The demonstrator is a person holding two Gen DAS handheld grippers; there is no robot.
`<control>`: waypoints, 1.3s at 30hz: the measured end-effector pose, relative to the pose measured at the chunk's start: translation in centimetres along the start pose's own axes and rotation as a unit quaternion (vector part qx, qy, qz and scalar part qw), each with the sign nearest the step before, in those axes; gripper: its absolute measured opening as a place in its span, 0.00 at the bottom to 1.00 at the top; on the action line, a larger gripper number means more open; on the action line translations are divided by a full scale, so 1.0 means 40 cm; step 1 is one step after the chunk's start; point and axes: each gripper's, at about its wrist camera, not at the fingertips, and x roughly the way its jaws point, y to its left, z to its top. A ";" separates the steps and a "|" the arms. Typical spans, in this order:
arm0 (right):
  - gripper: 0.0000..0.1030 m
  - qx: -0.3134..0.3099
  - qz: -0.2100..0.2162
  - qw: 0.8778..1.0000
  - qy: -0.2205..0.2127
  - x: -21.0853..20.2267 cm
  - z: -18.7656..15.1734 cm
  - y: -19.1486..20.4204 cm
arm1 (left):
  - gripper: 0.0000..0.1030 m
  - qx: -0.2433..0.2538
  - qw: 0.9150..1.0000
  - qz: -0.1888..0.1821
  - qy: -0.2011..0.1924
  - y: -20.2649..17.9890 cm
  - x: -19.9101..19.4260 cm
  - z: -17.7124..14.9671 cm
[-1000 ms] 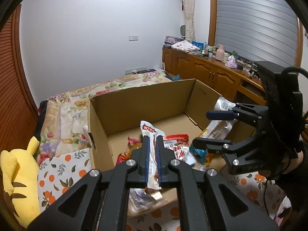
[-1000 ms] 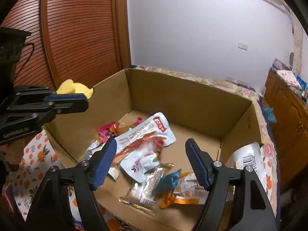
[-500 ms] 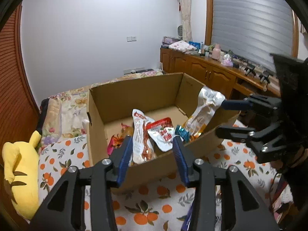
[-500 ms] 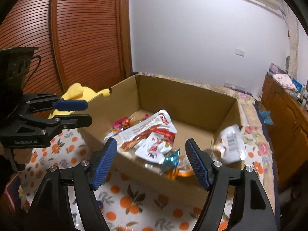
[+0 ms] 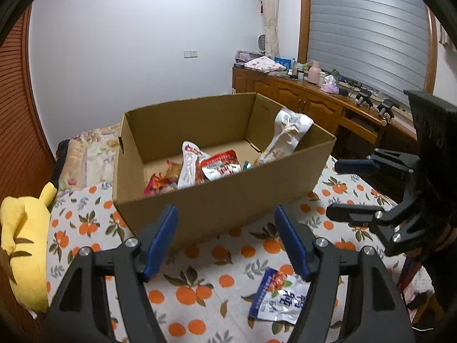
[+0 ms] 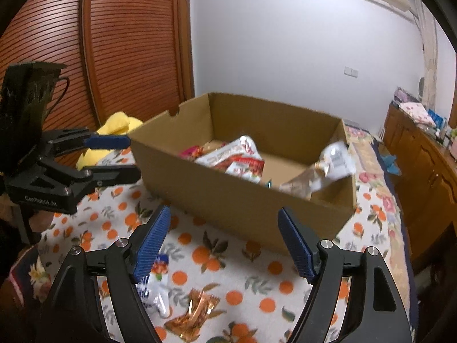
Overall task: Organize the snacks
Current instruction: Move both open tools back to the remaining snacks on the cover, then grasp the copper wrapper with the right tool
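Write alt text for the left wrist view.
The left gripper, jaws opening and empty, points at a cardboard box of snack packets on an orange-print bedspread. A blue-and-white packet lies loose on the bedspread near its right finger; the right gripper is at the right edge, a yellow plush at the left.

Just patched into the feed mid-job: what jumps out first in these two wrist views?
The open cardboard box in the middle of the orange-print bedspread, with several snack packets piled inside. In front of it, two packets are not yet boxed: a blue-and-white one and a shiny orange one. Both the left gripper and right gripper are empty, jaws opening; a yellow plush toy lies at the bed's left edge.
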 end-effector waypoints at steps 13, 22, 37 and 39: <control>0.72 0.017 0.011 0.998 0.061 0.035 -0.171 0.026 | 0.69 -0.007 0.999 -0.012 0.042 -0.063 0.031 -0.135; 0.64 0.020 0.021 0.996 0.078 0.044 -0.212 0.039 | 0.69 -0.016 0.998 -0.024 0.062 -0.087 0.039 -0.205; 0.24 0.011 0.020 0.994 0.105 0.069 -0.246 0.032 | 0.69 0.019 0.996 -0.027 0.078 -0.133 0.064 -0.226; 0.24 0.016 0.024 0.994 0.103 0.070 -0.246 0.026 | 0.69 0.024 0.996 -0.029 0.082 -0.138 0.071 -0.224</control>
